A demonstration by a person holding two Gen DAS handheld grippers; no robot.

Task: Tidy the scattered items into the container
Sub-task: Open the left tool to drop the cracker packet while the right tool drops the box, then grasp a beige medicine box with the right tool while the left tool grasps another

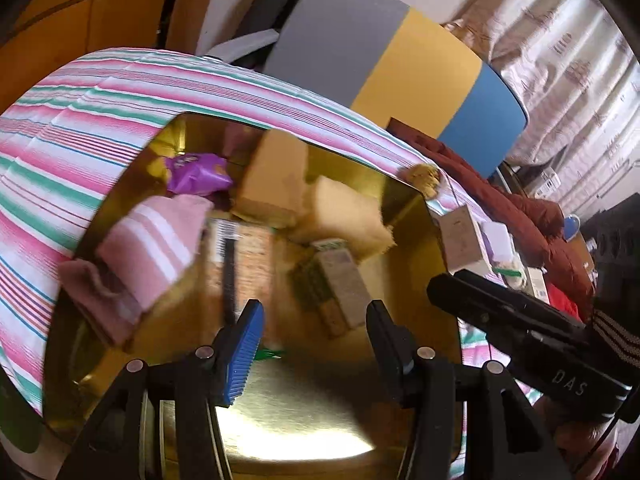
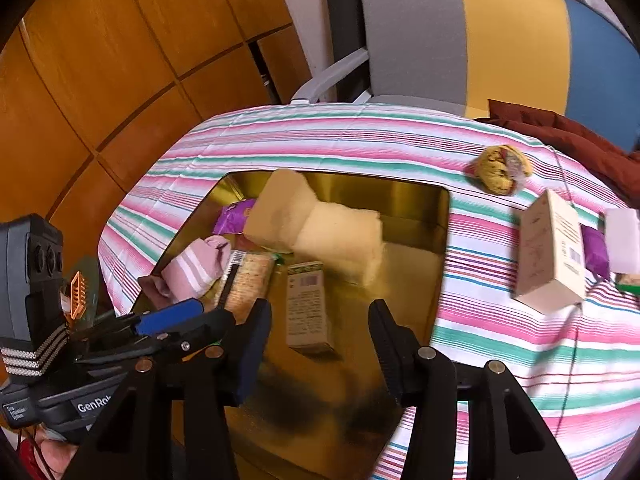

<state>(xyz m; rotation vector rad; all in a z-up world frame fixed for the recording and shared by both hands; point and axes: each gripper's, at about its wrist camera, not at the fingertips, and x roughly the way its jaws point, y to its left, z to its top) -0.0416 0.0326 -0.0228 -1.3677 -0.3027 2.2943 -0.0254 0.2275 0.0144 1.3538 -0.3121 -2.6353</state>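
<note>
A gold tray (image 1: 320, 412) (image 2: 400, 208) sits on the striped tablecloth (image 2: 340, 136). In it lie a folded yellow cloth (image 1: 280, 176) (image 2: 320, 224), a pink sock (image 1: 148, 248) (image 2: 192, 268), a purple packet (image 1: 196, 172), a cracker pack (image 2: 252, 276), a black comb (image 1: 229, 272) and a small printed box (image 1: 340, 288) (image 2: 308, 308). My left gripper (image 1: 316, 316) hovers open over the tray with nothing between its fingers. My right gripper (image 2: 320, 312) is also open and empty above the small box. On the cloth outside the tray are a wrapped cookie (image 2: 504, 170) and a beige carton (image 2: 548, 248).
A white block (image 2: 622, 240) and another purple packet (image 2: 594, 256) lie at the table's right edge. A thin cable (image 2: 572, 340) runs across the cloth. Behind stand a grey, yellow and blue chair (image 2: 460, 40), a dark red garment (image 2: 560, 132) and wooden panels (image 2: 120, 60).
</note>
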